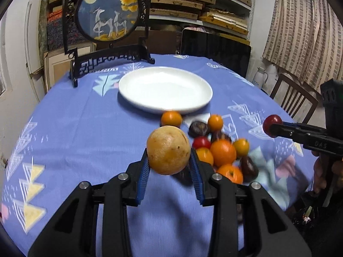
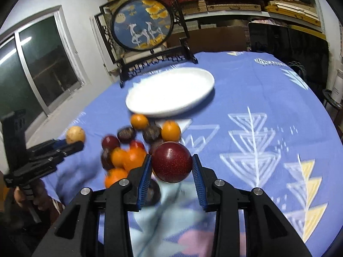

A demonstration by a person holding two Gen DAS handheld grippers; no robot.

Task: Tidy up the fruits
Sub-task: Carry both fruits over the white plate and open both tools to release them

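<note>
My left gripper (image 1: 169, 162) is shut on a round yellow fruit (image 1: 168, 150), held just above the tablecloth. My right gripper (image 2: 171, 165) is shut on a dark red fruit (image 2: 171, 161), also lifted off the cloth. From the side, the left wrist view has the right gripper (image 1: 273, 128) with the red fruit (image 1: 271, 121), and the right wrist view has the left gripper (image 2: 75, 143) with the yellow fruit (image 2: 75, 134). A pile of small oranges (image 1: 223, 152), red tomatoes and dark brown fruits (image 1: 198, 128) lies between them. An empty white plate (image 1: 165, 105) sits beyond the pile.
A blue patterned tablecloth (image 1: 75, 139) covers the round table. A framed round deer picture on a black stand (image 1: 107, 10) stands at the far edge behind the plate. A wooden chair (image 1: 293, 98) is at the right, shelves of boxes behind, a window (image 2: 32, 64) at the left.
</note>
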